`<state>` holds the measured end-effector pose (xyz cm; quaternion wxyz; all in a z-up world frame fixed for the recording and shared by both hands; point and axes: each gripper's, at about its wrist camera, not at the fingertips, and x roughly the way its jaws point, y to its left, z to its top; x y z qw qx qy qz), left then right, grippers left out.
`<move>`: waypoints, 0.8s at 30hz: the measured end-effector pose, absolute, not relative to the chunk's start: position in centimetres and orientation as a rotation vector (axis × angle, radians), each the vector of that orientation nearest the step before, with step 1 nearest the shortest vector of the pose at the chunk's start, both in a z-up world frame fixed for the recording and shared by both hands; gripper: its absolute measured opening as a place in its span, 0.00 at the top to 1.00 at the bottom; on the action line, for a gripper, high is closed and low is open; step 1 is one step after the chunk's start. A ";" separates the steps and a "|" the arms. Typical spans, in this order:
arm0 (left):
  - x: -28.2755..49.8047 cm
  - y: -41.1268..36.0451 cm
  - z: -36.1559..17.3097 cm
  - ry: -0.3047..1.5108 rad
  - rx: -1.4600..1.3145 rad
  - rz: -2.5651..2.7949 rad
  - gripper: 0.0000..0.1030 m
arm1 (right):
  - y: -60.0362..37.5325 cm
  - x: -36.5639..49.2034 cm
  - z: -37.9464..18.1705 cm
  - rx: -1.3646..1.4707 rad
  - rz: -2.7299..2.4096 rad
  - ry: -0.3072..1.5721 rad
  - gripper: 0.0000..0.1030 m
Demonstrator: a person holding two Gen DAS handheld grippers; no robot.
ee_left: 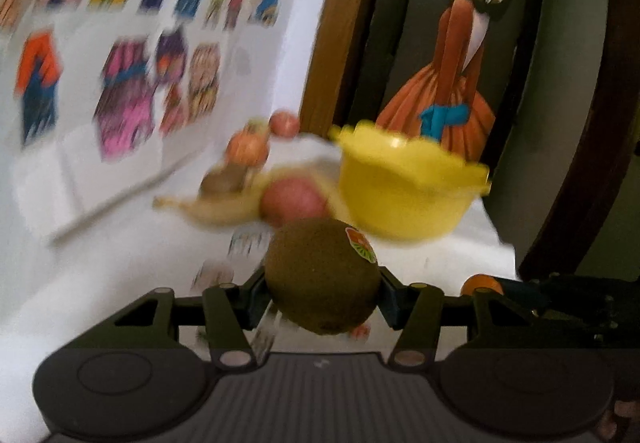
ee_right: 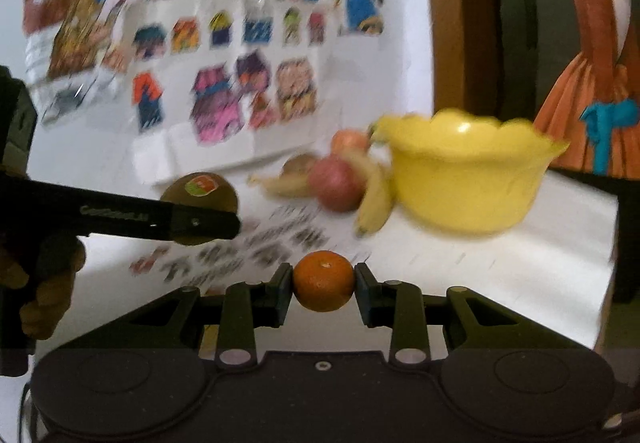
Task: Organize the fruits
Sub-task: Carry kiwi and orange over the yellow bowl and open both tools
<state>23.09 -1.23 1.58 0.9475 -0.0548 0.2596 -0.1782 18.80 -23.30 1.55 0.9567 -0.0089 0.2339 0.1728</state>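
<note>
**Both hands loaded, bowl ahead**

Low centre of each view: your left hand-held gripper (ee_left: 322, 285) clamps a kiwi (ee_left: 322, 277); your right hand-held gripper (ee_right: 323, 287) pinches a small orange (ee_right: 324, 281). Farther back, right of centre on the white bench (ee_right: 560, 239), sits the yellow bowl (ee_right: 468, 183). Carry each fruit above the rim before letting go. Motion blur smears the loose fruit beside the bowl; its inside is hidden.

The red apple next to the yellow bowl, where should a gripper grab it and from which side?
Grip the red apple across its round middle, coming from above. A banana leans against its bowl side, another banana and a kiwi lie at its other side, and the yellow bowl is close, so only the top looks free. Both grippers are full now.
</note>
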 end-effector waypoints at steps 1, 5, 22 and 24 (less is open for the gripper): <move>23.8 -1.8 2.3 0.504 -0.108 -0.364 0.42 | -24.0 19.4 2.2 -0.025 0.337 0.446 0.66; 27.3 -4.5 4.3 0.427 -0.101 -0.379 0.42 | -26.2 23.1 3.9 -0.051 0.277 0.351 0.66; 41.3 -13.5 2.2 0.456 -0.090 -0.439 0.42 | -31.8 36.4 1.8 -0.100 0.167 0.369 0.66; 41.9 -13.5 1.6 0.474 -0.094 -0.435 0.42 | -31.9 36.9 1.5 -0.108 0.168 0.378 0.66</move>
